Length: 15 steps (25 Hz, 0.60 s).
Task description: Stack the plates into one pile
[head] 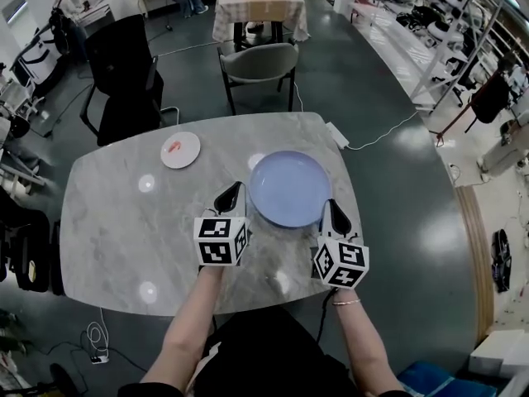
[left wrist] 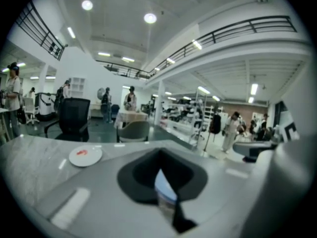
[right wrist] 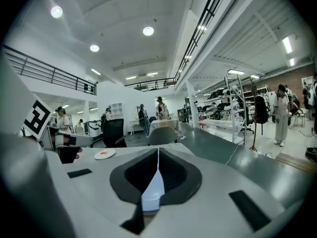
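A large light-blue plate (head: 289,187) lies on the grey marble table (head: 124,246), near its middle. Further back and to the left sits a small white plate (head: 180,150) with a red mark; it also shows in both gripper views (left wrist: 85,155) (right wrist: 104,153). My left gripper (head: 234,188) is shut, its tip a little left of the blue plate's rim. The right gripper (head: 333,207) is shut too, its tip right at the plate's near right edge. In each gripper view only a thin sliver of blue shows through the slit between the shut jaws (left wrist: 161,175) (right wrist: 157,162).
A black office chair (head: 124,73) and a grey chair (head: 258,63) stand behind the table. A cloth-covered table (head: 258,7) is further back, with racks (head: 430,31) along the right. A white cable (head: 380,135) runs off the table's far right corner.
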Tool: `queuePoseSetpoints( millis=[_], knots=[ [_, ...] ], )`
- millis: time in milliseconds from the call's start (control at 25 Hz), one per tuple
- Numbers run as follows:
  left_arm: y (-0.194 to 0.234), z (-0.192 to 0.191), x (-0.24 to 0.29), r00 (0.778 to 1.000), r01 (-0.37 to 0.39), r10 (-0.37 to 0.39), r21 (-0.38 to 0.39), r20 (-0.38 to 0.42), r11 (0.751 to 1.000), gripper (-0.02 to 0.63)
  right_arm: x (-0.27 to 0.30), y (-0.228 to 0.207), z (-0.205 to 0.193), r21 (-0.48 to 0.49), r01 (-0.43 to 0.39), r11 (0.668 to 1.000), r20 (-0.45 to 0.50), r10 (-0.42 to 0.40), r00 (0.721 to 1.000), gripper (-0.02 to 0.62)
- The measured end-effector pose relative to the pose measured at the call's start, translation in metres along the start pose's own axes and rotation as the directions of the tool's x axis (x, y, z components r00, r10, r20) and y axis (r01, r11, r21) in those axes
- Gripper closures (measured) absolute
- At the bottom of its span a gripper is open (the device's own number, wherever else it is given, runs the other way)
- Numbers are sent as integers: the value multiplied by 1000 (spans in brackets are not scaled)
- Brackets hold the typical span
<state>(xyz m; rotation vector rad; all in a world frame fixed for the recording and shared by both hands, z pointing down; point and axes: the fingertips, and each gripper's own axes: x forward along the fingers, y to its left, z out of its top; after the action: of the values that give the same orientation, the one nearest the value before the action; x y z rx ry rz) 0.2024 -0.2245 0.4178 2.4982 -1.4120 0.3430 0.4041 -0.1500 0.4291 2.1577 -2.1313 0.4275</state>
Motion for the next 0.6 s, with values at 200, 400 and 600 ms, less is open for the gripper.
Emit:
queuePoseSetpoints(
  millis=[200,400,600],
  knots=[
    [-3,5,-24,999,15,-15,9,38,1000,600,-20,10,7,-3,-16,1000,33,16,999,586],
    [-2,7,-45,997,22,-23,25,69,999,600,-37,24,12,-24,-34,999,64,36,997,589],
    [-3,9,-65,995,22,-25,33,99,999,600,-53,36,20,-72,-38,997,104,45,994,591]
  ],
)
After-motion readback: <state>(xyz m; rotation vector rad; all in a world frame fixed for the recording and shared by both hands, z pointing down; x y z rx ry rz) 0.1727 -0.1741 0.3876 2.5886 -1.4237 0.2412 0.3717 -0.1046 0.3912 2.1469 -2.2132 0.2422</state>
